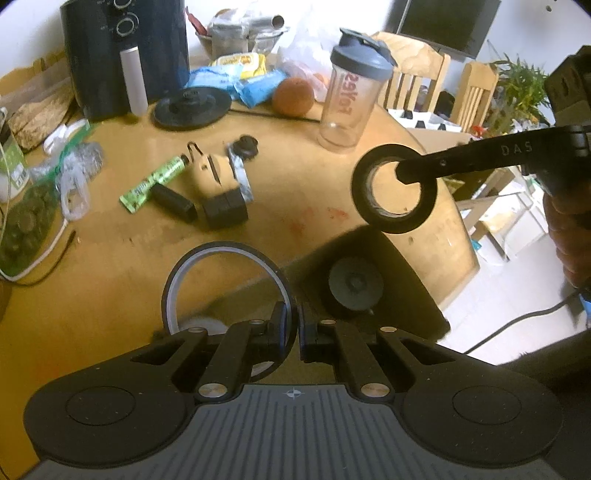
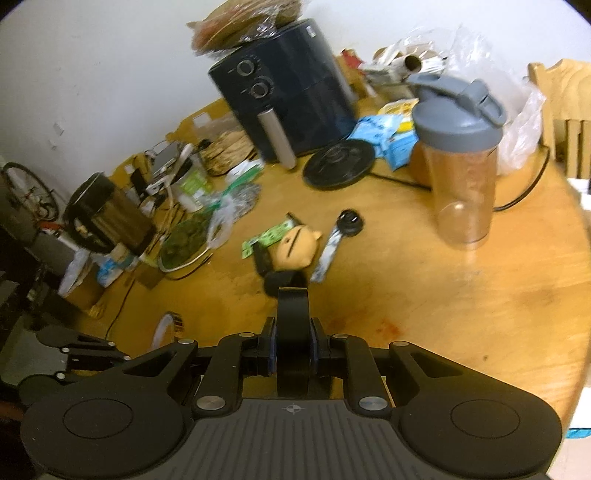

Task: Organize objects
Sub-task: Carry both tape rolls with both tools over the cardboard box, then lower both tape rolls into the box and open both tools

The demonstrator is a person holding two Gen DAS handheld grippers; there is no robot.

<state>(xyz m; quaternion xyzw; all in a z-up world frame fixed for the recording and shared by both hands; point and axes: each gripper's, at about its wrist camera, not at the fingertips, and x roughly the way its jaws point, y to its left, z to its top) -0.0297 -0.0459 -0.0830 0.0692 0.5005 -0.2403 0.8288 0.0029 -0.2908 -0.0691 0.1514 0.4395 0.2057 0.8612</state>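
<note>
Between the left gripper's (image 1: 293, 325) closed fingers a thin grey-lined ring (image 1: 221, 273) is pinched by its rim, low over the wooden table (image 1: 110, 295); up and to the right of it, the right gripper (image 2: 293, 341) clamps a black tape roll (image 1: 393, 188); beyond that stands a shaker bottle (image 1: 351, 92).

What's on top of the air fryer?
A clear plastic bag of flat brown rounds lies on the air fryer. What they are, and the lid under it, can't be seen.
</note>
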